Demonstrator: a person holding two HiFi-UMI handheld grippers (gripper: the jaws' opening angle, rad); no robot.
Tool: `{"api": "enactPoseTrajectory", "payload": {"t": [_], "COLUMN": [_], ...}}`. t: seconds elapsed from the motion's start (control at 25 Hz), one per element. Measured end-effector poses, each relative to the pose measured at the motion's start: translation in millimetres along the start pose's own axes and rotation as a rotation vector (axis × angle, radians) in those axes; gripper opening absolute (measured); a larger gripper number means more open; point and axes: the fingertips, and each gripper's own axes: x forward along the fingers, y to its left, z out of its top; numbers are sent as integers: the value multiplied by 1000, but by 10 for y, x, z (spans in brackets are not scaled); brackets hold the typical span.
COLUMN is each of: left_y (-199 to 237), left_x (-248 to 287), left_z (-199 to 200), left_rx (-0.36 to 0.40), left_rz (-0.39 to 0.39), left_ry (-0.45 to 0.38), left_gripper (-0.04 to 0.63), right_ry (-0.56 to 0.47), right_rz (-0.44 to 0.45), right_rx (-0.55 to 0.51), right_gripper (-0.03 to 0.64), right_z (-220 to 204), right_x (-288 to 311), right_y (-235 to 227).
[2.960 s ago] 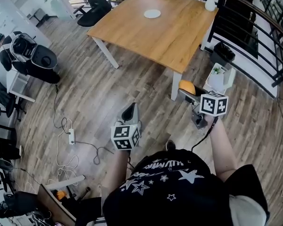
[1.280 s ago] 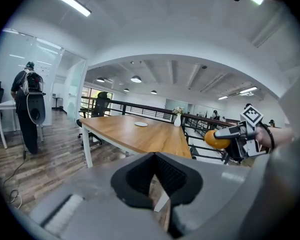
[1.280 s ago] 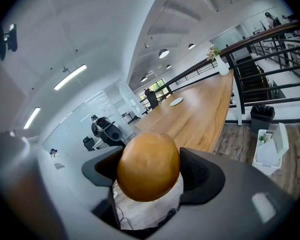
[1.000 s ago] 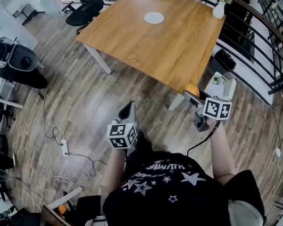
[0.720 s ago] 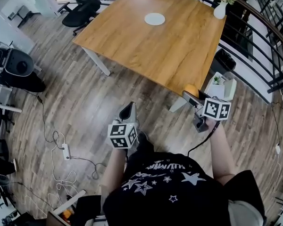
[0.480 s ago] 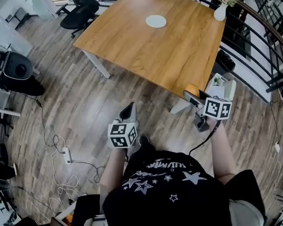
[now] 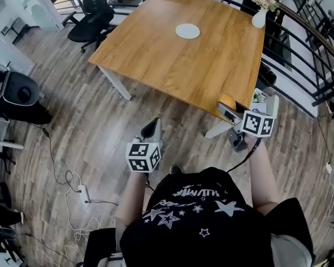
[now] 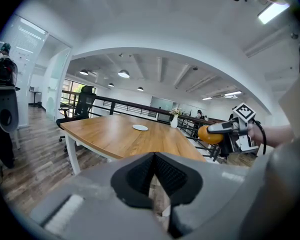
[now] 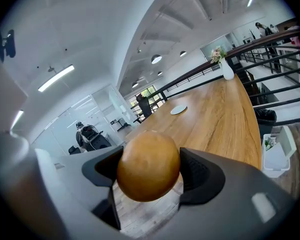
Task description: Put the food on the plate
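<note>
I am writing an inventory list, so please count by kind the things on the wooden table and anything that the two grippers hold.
plate: 1
vase with flowers: 1
round orange-brown food: 1, clamped in the right gripper
The left gripper holds nothing.
Total: 3

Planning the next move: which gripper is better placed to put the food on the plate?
Right. The right gripper is shut on the round orange-brown food at the near edge of the wooden table, with the white plate ahead. The left gripper is shut, empty, over the floor.
</note>
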Motion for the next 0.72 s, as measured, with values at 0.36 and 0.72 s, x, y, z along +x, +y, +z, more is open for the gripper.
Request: {"api": "enactPoseTrajectory", "payload": {"t": [0.36, 0.72], "left_y": [303, 571], "left_x": [50, 159], "left_z": [21, 325], "left_rx": [-32, -20], "left_rz": [-2, 24], "left_ry": [-2, -40], "left_gripper": [2, 2], "right_ry": [-63, -121], "right_rz": [-14, -12], "right_rx": [-11, 8], "right_gripper": [356, 356], "right_z": [311, 752], "right_x": [11, 305], "right_y": [68, -57]}}
